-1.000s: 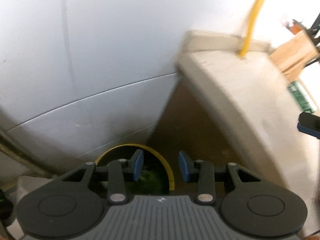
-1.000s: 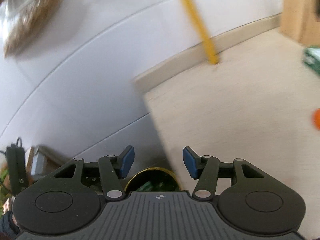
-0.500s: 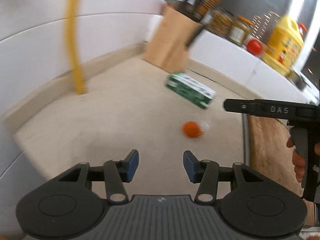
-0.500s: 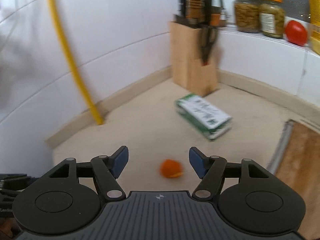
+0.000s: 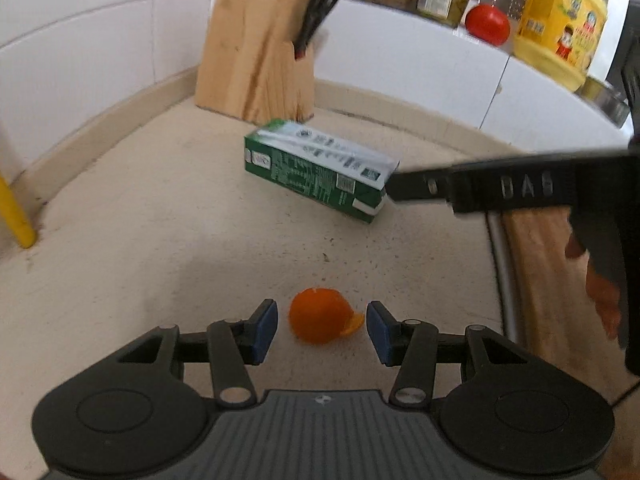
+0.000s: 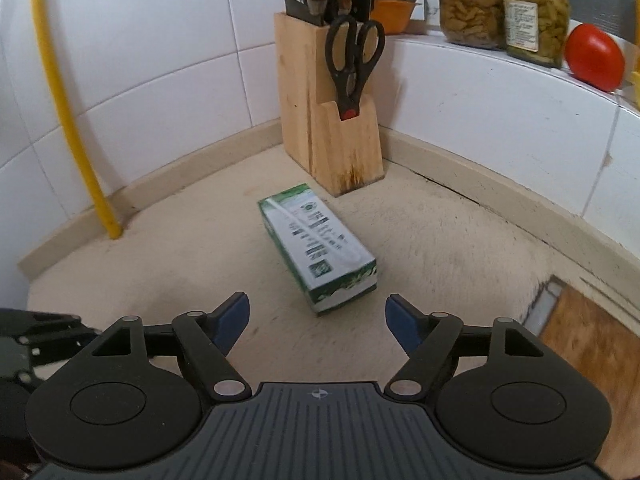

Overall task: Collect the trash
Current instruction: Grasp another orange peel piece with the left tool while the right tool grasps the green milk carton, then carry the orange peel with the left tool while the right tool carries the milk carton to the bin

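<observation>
The raised letters "DAS" are read on the side of the right gripper point(image 5: 394, 192) where it crosses the left wrist view; part of the hand point(image 5: 596, 284) that holds it is seen, cut off at the frame edge. Print and barcodes are seen on the carton point(image 6: 320, 248), but the writing is too small and blurred to be read. A label with a cartoon figure is borne by the yellow jug point(image 5: 560, 20), its characters illegible; the paper label on a jar point(image 6: 534, 14) cannot be read either.

The carton is laid flat on the counter point(image 6: 160, 264), near the knife block point(image 6: 328, 128) but apart from it. In the right wrist view its long axis runs from just ahead of the gripper up and to the left towards the block, with one end facing the camera. In the left wrist view the right gripper's tip overlaps the carton's right end; whether they touch cannot be told.

The orange peel point(image 5: 320, 320) is seen on the counter between the blue pads of the left gripper point(image 5: 322, 330), touched by neither. These jaws have just been opening and are partly spread, with nothing gripped. The right gripper's jaws point(image 6: 318, 320) have just been opening and stand wide, nothing held, the carton lying just beyond them.

Scissors point(image 6: 354, 64) are stowed in the block. The upper parts of the knife handles are cut off. A yellow pipe point(image 6: 72, 120) meets the counter at the left.
</observation>
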